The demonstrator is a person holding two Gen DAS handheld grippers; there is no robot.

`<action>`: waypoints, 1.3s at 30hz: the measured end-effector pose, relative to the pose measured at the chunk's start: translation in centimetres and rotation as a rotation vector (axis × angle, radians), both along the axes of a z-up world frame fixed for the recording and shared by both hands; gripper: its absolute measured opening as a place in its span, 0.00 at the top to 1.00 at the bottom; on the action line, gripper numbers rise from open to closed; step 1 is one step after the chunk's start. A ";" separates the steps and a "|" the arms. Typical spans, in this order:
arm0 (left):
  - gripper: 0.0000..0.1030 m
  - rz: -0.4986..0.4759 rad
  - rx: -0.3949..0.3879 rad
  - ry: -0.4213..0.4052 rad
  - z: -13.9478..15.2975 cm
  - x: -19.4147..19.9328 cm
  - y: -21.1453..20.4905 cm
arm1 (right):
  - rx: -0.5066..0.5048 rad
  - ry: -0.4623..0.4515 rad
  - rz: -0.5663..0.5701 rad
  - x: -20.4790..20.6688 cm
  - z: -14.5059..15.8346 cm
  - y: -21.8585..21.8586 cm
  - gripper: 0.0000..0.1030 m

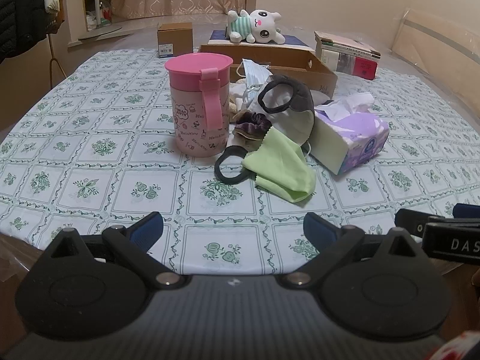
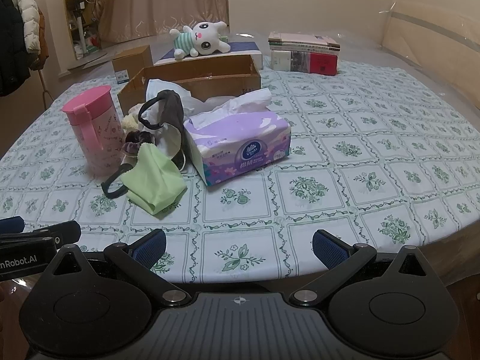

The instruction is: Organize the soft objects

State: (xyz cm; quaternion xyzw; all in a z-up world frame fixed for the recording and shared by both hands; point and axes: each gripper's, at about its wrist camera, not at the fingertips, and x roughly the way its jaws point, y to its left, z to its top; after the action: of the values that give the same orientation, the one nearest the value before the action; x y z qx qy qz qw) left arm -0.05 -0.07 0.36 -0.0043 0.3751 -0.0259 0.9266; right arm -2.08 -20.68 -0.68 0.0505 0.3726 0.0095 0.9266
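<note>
Green microfibre cloth (image 1: 279, 169) is lying crumpled at centre frame in the left wrist view, at the near edge of a soft pile w/ nothing on top of it. Behind it, a grey-and-white face mask (image 1: 289, 105) is slumping against the purple tissue pack (image 1: 351, 138), its dark ear loop (image 1: 229, 165) trailing onto the tablecloth (image 1: 90, 162); a purple scrunchie (image 1: 252, 121) is sitting between mask and pink cup (image 1: 199, 105). Cardboard tray (image 1: 300, 60) is waiting just behind the pile, upper centre — probably the drop spot. Plush bunny (image 1: 255, 25) is lying further back, well apart from the rest.

Left gripper (image 1: 232, 228) is hovering low at bottom of frame, fingers spread wide, holding nothing. Right gripper (image 2: 238, 246) is doing the same in its own view — fingers apart, empty, near the table edge; both well short of the pile.

Handling, as a guess: cloth is looking v. light and limp, so it'll likely drape and slide, not lift flat. Pinching a raised fold near its middle seems safer than an edge. Mask is semi-stiff at the cup, floppy at the loops — loop may snag the cloth. Tissue pack is squashy; gripping across its short sides seems best.
</note>
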 end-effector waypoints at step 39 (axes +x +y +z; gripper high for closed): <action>0.04 -0.006 -0.004 0.003 -0.1 -0.2 0.1 | 0.003 0.000 -0.001 0.0 -0.1 -0.2 0.00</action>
State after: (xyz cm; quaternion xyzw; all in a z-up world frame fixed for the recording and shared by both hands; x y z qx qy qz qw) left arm -0.25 0.05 0.24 -0.0051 0.3763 -0.0295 0.9260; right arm -2.13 -20.89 -0.80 0.0519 0.3727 0.0096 0.9264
